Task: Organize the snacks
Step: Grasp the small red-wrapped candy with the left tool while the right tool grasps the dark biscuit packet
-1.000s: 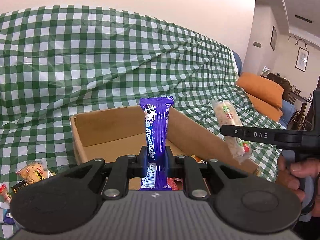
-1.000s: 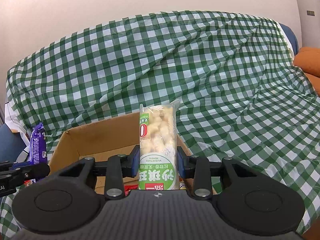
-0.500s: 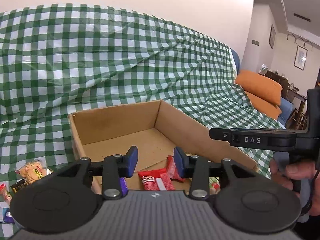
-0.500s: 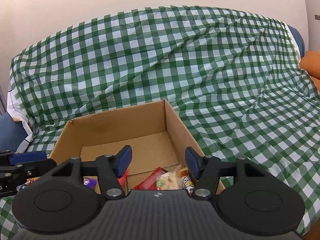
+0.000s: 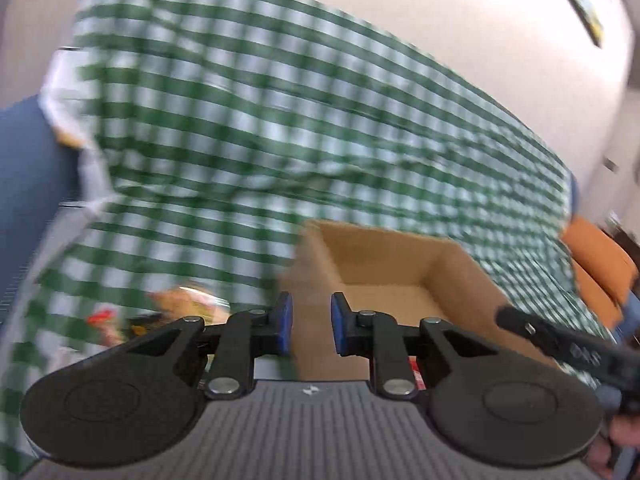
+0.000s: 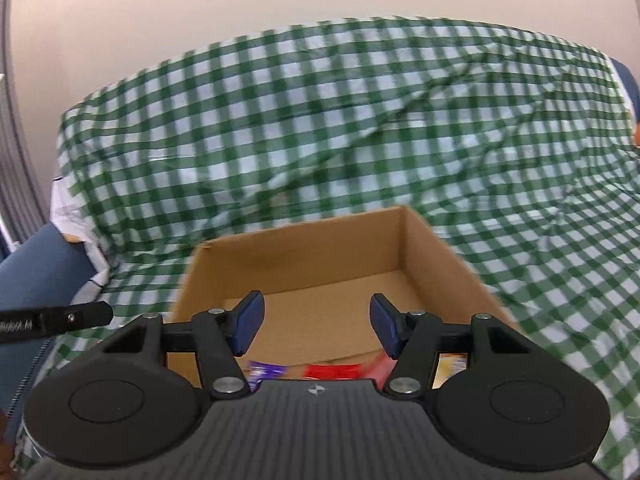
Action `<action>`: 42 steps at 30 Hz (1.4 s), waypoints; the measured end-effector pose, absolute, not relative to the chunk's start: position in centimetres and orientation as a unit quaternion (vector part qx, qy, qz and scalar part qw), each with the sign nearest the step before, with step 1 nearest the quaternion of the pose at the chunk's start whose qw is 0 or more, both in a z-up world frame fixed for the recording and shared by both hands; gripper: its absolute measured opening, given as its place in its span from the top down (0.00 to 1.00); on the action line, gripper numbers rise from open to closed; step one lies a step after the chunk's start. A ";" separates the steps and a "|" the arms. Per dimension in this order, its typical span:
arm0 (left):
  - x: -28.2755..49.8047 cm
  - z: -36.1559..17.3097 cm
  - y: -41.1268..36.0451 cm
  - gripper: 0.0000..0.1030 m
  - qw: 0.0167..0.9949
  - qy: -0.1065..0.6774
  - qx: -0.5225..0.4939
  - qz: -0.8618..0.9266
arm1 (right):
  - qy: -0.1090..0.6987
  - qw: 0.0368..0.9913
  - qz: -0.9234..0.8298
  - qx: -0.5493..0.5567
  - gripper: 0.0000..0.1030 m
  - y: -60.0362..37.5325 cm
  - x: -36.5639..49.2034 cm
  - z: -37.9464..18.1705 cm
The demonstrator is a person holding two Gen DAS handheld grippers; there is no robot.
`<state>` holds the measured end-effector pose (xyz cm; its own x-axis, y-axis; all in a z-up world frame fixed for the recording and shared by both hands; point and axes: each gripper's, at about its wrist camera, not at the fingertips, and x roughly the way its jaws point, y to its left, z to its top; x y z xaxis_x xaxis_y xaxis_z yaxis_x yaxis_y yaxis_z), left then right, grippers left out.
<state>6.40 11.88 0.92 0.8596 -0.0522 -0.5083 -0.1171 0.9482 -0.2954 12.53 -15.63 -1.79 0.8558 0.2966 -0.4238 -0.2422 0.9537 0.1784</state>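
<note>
An open cardboard box sits on a green checked cloth. In the right wrist view it holds a purple bar, a red packet and a yellow packet at its near end. My right gripper is open and empty above the box's near edge. My left gripper is open and empty, pointing at the box's left wall. Blurred loose snacks lie on the cloth left of the box. The right gripper's finger shows at the right of the left wrist view.
An orange cushion lies at the far right. A blue sofa arm is at the left, with a white wall behind. The left wrist view is motion blurred.
Both grippers released their snacks, the purple bar and the puffed-snack pack, into the box and opened. The left gripper has since swung left toward the loose snacks.
</note>
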 end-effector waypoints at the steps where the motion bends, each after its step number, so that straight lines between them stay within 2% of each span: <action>1: 6.1 1.1 12.9 0.81 0.951 0.261 -0.164 0.031 | 0.228 0.960 0.149 0.060 0.41 -14.9 12.5 -1.7; 3: 5.7 1.2 14.8 0.95 0.949 0.261 -0.163 0.067 | 0.224 0.959 0.163 0.061 0.42 -13.4 12.4 -1.7; 7: 5.7 1.7 18.8 0.98 0.941 0.277 -0.155 0.119 | 0.214 0.953 0.207 0.053 0.55 -9.8 12.0 -1.6; 9: 6.5 2.1 21.3 0.98 0.931 0.293 -0.175 0.132 | 0.203 0.948 0.241 0.046 0.67 -8.0 11.4 -1.5; 11: 7.3 1.9 23.8 0.98 0.920 0.301 -0.209 0.140 | 0.193 0.941 0.274 0.043 0.70 -6.3 10.9 -1.4; 15: 7.6 -1.2 26.2 0.98 0.905 0.325 -0.226 0.156 | 0.185 0.927 0.325 0.009 0.70 -2.5 9.6 -1.6; 18: 8.7 -4.0 27.7 0.98 0.863 0.381 -0.295 0.151 | 0.186 0.917 0.351 -0.015 0.68 0.0 8.9 -1.9; 22: 9.6 -5.6 28.5 0.98 0.845 0.402 -0.319 0.151 | 0.251 0.899 0.358 -0.025 0.62 4.8 10.2 -3.0; 25: 10.1 -6.6 28.9 0.96 0.834 0.414 -0.332 0.152 | 0.272 0.893 0.352 -0.069 0.51 8.8 11.6 -4.4; 27: 10.5 -7.2 28.7 0.91 0.830 0.424 -0.329 0.155 | 0.283 0.895 0.336 -0.078 0.43 10.3 13.1 -5.6; 29: 11.3 -7.7 28.5 0.91 0.829 0.431 -0.321 0.157 | 0.314 0.887 0.328 -0.088 0.42 11.0 14.6 -6.9; 33: 12.5 -8.3 28.2 0.80 0.830 0.438 -0.303 0.167 | 0.374 0.871 0.308 -0.077 0.40 11.1 16.5 -9.2; 39: 14.2 -9.9 27.7 0.78 0.824 0.460 -0.279 0.179 | 0.405 0.855 0.311 -0.090 0.37 12.2 17.1 -11.1; 40: 14.5 -10.1 27.6 0.78 0.823 0.464 -0.274 0.180 | 0.404 0.856 0.309 -0.092 0.37 12.1 17.1 -11.3; 42: 15.0 -10.5 27.3 0.78 0.824 0.468 -0.263 0.181 | 0.409 0.856 0.303 -0.093 0.44 12.0 17.2 -11.7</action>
